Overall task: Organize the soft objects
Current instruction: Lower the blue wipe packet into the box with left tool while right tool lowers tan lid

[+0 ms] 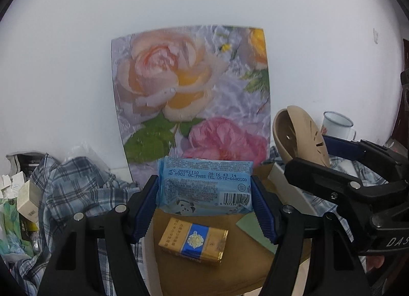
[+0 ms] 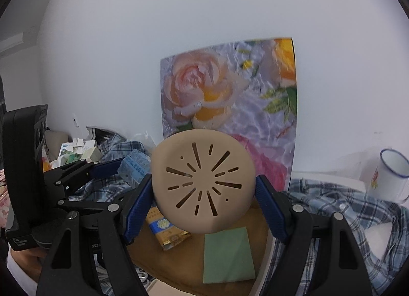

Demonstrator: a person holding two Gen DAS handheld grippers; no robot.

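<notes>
My left gripper (image 1: 204, 188) is shut on a light blue tissue pack (image 1: 204, 185) with printed text and a barcode, held above a brown surface. My right gripper (image 2: 203, 188) is shut on a beige slotted round pad (image 2: 202, 181), held up facing the camera. In the left wrist view the beige pad (image 1: 300, 133) and the right gripper (image 1: 304, 163) show at the right. In the right wrist view the tissue pack (image 2: 135, 165) and the left gripper (image 2: 112, 168) show at the left.
A gold and blue cigarette pack (image 1: 194, 241) and a green notepad (image 2: 227, 255) lie on a brown board (image 1: 217, 275). A blue plaid shirt (image 1: 74, 183) is bunched around. A floral picture (image 1: 191, 96) leans on the white wall. A white enamel mug (image 2: 391, 176) stands right. Boxes (image 1: 25, 201) pile left.
</notes>
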